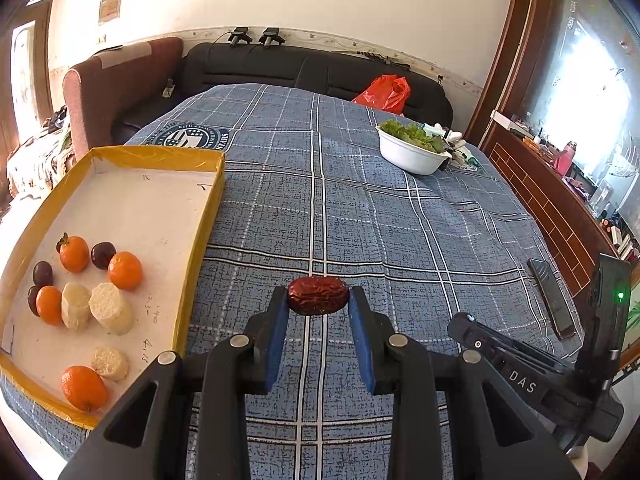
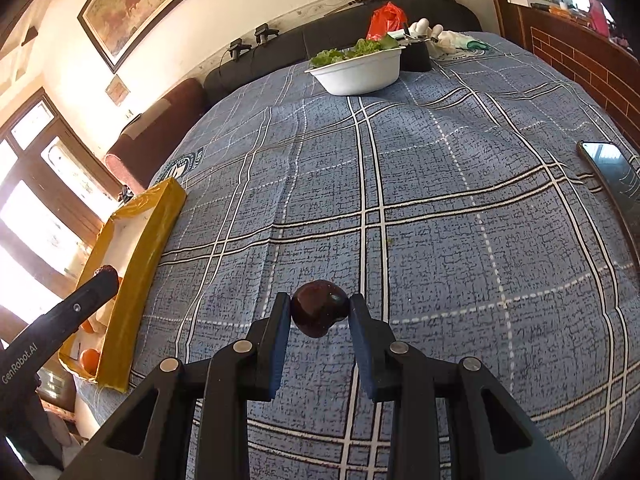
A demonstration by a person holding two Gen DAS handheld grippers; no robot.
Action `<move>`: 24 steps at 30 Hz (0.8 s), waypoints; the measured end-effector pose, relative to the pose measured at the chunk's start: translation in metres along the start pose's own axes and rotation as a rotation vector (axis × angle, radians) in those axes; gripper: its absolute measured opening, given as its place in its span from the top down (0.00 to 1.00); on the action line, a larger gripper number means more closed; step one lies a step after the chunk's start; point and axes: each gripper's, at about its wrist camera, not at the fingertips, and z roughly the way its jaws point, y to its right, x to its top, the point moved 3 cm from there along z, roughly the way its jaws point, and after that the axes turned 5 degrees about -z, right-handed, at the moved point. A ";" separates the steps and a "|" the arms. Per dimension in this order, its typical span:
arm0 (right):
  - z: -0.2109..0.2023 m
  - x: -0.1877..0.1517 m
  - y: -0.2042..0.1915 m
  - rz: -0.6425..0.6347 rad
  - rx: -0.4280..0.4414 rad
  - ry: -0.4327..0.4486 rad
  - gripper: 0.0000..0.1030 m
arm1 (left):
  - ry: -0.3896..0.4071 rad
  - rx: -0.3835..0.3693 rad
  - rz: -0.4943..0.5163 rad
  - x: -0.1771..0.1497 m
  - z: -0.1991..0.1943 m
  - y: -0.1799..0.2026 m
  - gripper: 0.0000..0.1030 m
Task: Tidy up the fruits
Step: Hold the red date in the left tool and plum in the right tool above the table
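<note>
Carry step in hand: wrinkled red date pinched in left claw, dark plum clamped in right claw, both held above checked desk cloth. Next: both to be carried over yellow-rimmed tray (oranges, plums already inside), lowered, released.

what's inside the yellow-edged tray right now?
Left wrist view: the tray holds four oranges, three dark plums and three pale cylindrical pieces. Its far half is bare. The near corner is cut off by the gripper body.
</note>
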 end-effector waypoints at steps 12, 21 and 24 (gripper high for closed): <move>-0.001 -0.008 -0.007 0.000 -0.003 -0.015 0.68 | 0.001 -0.019 -0.011 -0.004 -0.008 -0.004 0.71; -0.011 -0.013 -0.007 0.000 0.000 -0.002 0.68 | 0.005 -0.030 0.002 -0.008 -0.014 0.002 0.71; -0.013 -0.014 -0.006 0.001 0.002 0.002 0.68 | 0.005 -0.034 0.008 -0.010 -0.017 0.005 0.71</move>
